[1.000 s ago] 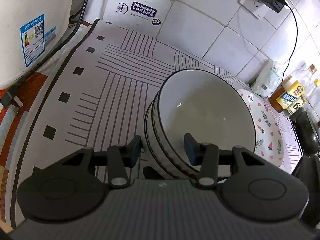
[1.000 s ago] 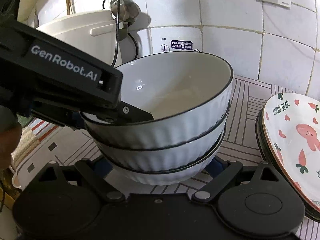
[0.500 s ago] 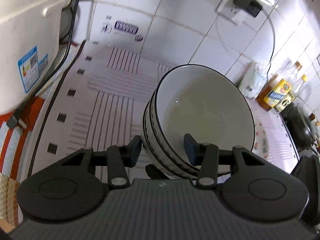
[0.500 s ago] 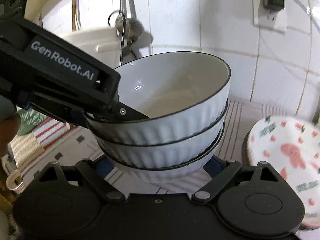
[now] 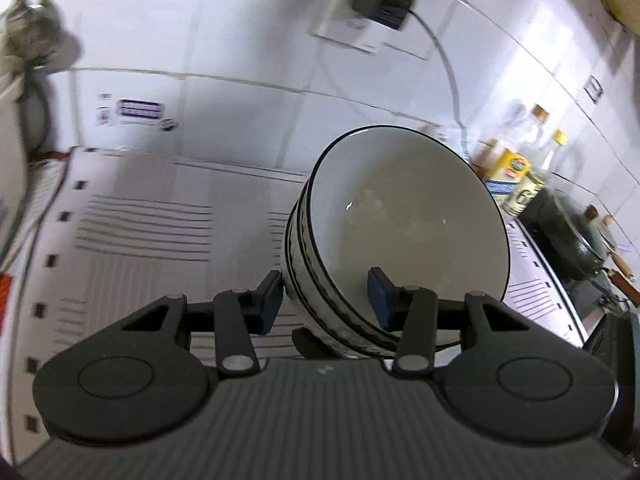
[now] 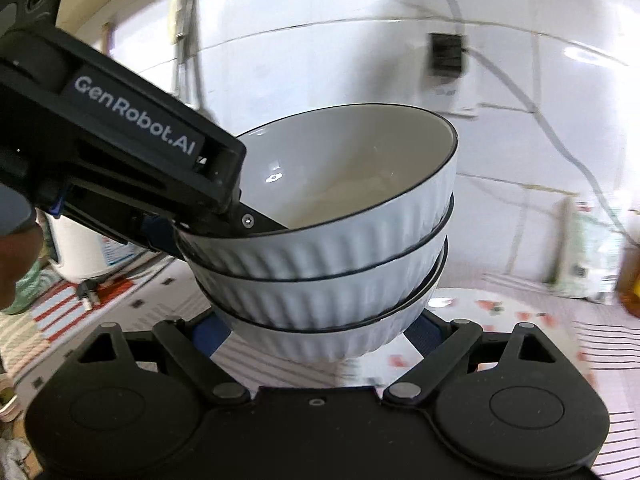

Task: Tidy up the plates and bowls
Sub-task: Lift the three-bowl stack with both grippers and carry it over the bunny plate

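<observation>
A stack of three white ribbed bowls (image 6: 332,240) with dark rims is held in the air above the counter. My left gripper (image 5: 326,296) is shut on the stack's rim (image 5: 304,280), one finger inside the top bowl and one outside. My right gripper (image 6: 316,330) is shut on the bottom bowl of the stack (image 6: 320,344), its blue pads against both sides of the base. The left gripper's body (image 6: 120,148) shows at the left of the right wrist view. A plate with hearts (image 6: 492,316) lies on the counter below and right of the stack.
A white striped mat (image 5: 152,232) covers the counter. A tiled wall with a socket and black plug (image 5: 380,4) is behind. Oil bottles (image 5: 516,176) and a dark wok (image 5: 572,240) stand at the right. A white rice cooker (image 6: 84,248) stands at the left.
Both grippers have lifted the bowl stack up off the counter; the views now tilt toward the wall, and the heart plate sits lower and farther below the bowls.
</observation>
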`<state>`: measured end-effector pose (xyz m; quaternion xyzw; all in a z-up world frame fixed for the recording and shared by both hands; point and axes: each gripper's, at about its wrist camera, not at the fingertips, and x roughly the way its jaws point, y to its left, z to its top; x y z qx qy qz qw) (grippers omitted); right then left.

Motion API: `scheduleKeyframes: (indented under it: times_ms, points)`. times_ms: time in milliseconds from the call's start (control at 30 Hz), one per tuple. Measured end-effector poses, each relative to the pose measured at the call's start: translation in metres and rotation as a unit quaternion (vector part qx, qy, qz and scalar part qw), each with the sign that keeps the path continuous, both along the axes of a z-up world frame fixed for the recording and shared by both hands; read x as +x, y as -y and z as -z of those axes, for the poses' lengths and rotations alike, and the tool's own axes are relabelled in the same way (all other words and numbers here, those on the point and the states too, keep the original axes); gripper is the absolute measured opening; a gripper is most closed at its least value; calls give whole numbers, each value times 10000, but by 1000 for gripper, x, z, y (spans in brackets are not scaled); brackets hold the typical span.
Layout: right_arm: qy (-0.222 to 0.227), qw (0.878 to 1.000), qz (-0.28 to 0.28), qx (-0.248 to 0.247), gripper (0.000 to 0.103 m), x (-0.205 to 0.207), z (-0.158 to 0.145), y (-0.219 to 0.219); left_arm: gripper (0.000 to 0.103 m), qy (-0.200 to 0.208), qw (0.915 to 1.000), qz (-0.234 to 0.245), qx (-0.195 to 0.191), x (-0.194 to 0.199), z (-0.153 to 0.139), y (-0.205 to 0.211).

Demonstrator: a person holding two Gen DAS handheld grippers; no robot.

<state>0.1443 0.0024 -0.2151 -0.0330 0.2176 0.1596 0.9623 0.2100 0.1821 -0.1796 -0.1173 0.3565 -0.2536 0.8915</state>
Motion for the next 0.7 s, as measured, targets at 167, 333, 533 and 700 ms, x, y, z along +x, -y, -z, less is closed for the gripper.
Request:
scheduleKeyframes:
  times_ms: [167,333,533,700]
  points:
    - [16,9997,248,-88,94,-1,-2,33,44,-105,9998,169,-47,9,1,36]
    - [-69,9990,370,-225,94,2,5,62,44,-416,9984,367,-142,21,12,62]
    - [-210,9981,426,-381,93,1,14,89,44,-600,9964,576,-154,28,25,82]
    - [-284,9977,532,-325,93,9,25,92,44,-591,9966,575,59,32,33,95]
